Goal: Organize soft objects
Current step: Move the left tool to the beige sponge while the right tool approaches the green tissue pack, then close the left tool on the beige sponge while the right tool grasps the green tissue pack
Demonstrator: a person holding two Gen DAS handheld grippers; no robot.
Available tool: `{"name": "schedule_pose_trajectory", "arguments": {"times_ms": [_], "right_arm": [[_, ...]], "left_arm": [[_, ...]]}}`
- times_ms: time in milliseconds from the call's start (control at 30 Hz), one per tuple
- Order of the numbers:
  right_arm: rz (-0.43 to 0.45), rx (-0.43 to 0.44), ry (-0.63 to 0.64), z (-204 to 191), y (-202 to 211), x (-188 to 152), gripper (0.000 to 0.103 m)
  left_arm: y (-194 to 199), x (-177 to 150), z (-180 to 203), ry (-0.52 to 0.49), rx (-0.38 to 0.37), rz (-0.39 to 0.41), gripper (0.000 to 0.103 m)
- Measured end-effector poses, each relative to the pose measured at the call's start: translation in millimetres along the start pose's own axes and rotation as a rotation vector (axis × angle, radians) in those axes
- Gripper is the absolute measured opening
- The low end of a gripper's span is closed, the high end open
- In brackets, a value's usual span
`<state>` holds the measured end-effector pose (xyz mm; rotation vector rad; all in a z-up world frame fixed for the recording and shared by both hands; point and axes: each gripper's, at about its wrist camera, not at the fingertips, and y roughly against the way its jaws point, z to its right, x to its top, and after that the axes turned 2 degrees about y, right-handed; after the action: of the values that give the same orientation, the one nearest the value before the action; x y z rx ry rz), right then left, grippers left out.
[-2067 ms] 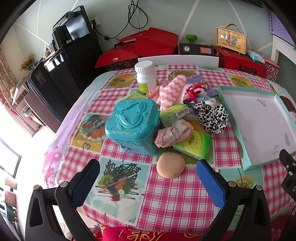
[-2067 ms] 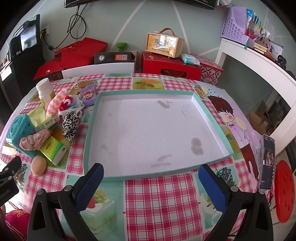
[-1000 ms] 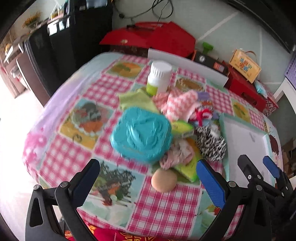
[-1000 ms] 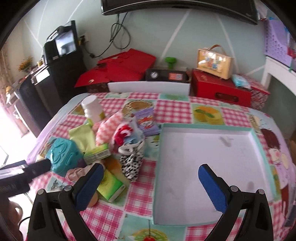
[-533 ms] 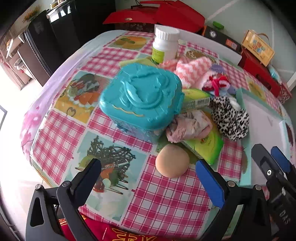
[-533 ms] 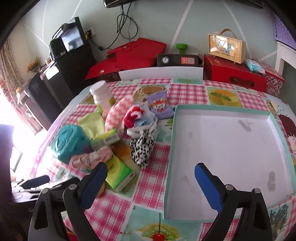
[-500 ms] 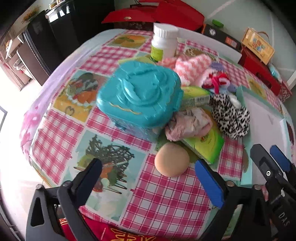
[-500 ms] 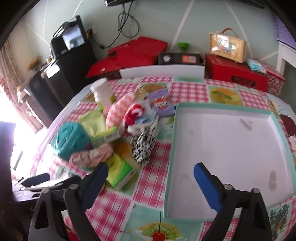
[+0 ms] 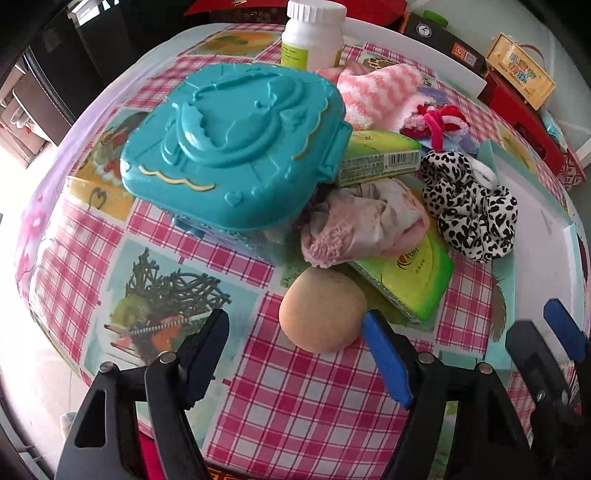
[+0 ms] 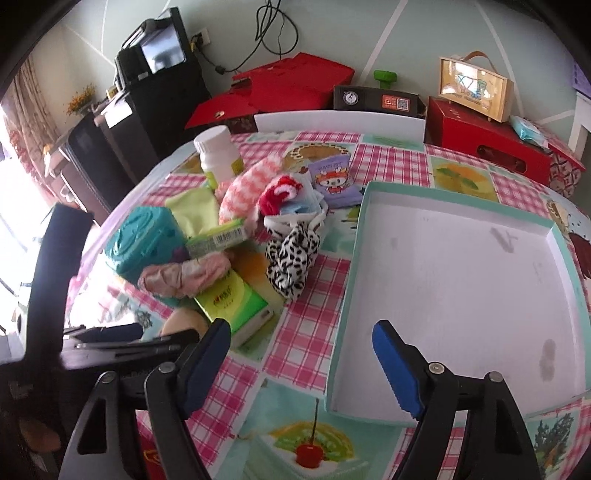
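Note:
A beige soft ball [image 9: 321, 310] lies on the checked tablecloth, just ahead of and between the fingers of my left gripper [image 9: 301, 350]. Its jaws are closing; the pads do not press the ball. Behind the ball sit a crumpled pink cloth [image 9: 362, 221], a leopard scrunchie [image 9: 469, 206], a pink-striped sock [image 9: 373, 92] and a red scrunchie [image 9: 436, 122]. My right gripper [image 10: 301, 365] hovers over the near-left corner of the teal-rimmed white tray [image 10: 443, 280]. Its jaws are closing too, and they grip nothing.
A teal plastic box [image 9: 236, 147], green tissue packs [image 9: 410, 280] and a white bottle [image 9: 314, 33] crowd the soft things. The table's front edge runs close under both grippers. Red boxes [image 10: 484, 136] and black cabinets [image 10: 147, 96] stand behind the table.
My left gripper has sunk toward the beige ball, which now lies between its narrowing fingers. The right gripper's fingers have also narrowed, and it has tilted down a little.

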<state>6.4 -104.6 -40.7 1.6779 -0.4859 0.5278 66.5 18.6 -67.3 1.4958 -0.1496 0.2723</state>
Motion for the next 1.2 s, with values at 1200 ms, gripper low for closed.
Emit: {"name": "schedule_pose_trajectory", "arguments": {"times_ms": [1200], "right_arm": [[-0.041, 0.028, 0.194, -34.9, -19.6, -6.0, 0.082]], "left_arm": [[-26.1, 17.2, -41.1, 0.151, -0.090, 0.013, 0.050]]}}
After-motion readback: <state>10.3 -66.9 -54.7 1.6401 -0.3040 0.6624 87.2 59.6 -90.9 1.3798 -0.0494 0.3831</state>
